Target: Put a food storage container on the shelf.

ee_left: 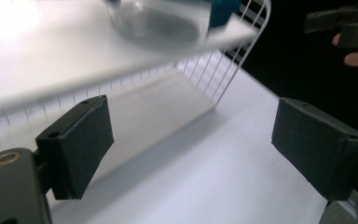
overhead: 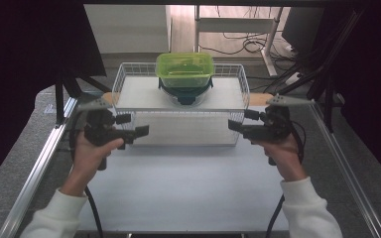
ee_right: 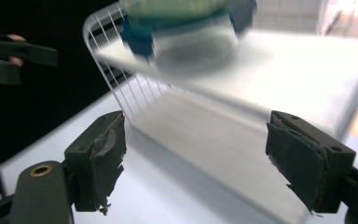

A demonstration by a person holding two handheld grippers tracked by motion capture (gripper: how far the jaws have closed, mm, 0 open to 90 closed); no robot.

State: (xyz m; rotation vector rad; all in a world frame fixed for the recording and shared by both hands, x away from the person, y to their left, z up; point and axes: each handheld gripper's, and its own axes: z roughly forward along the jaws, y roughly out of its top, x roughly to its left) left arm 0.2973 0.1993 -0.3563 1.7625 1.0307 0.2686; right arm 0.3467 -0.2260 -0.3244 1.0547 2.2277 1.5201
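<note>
A green lidded box is stacked on a clear box with blue clips, both on the top board of a white wire shelf. My left gripper is held at the shelf's front left corner. My right gripper is at the front right corner. Both point inward, with nothing between their jaws. In the left gripper view my left gripper is open below the clear box. The right gripper view shows my right gripper open, with the clear box blurred above it.
The white table runs from the shelf to its near edge. Metal frame rails border both sides, with black curtains beyond. A wooden strip shows behind the shelf. Cables and a table leg lie on the floor at the back.
</note>
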